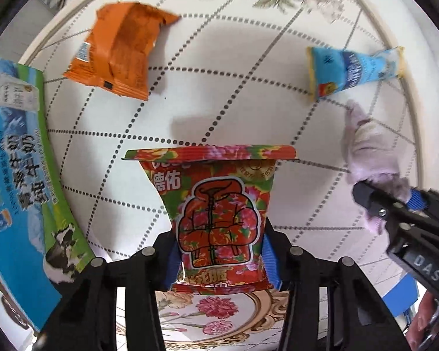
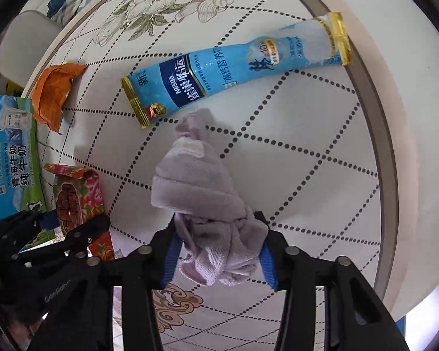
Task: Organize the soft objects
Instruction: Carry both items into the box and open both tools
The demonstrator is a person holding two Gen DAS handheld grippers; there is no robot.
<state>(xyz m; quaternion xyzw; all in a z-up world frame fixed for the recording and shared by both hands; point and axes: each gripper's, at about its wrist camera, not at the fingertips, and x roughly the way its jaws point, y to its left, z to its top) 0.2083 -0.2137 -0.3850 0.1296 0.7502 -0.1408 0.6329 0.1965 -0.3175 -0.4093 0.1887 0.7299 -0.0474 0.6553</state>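
My left gripper point(image 1: 219, 259) is shut on a red floral tissue packet point(image 1: 219, 204), holding it above the round table; the same packet point(image 2: 77, 196) appears at the left of the right wrist view, with the left gripper point(image 2: 70, 228) on it. Between the blue pads of my right gripper point(image 2: 219, 256) a bunched lilac sock point(image 2: 203, 181) is clamped, its toe end drooping toward the tabletop. The sock point(image 1: 371, 152) and the right gripper point(image 1: 395, 201) sit at the right edge of the left wrist view.
A crumpled orange snack wrapper point(image 1: 118, 49) lies at the table's far left. A long blue Nestle sachet point(image 2: 237, 67) lies beyond the sock. A blue-green milk carton box point(image 1: 17, 158) stands along the left. The table rim point(image 2: 377, 134) curves close on the right.
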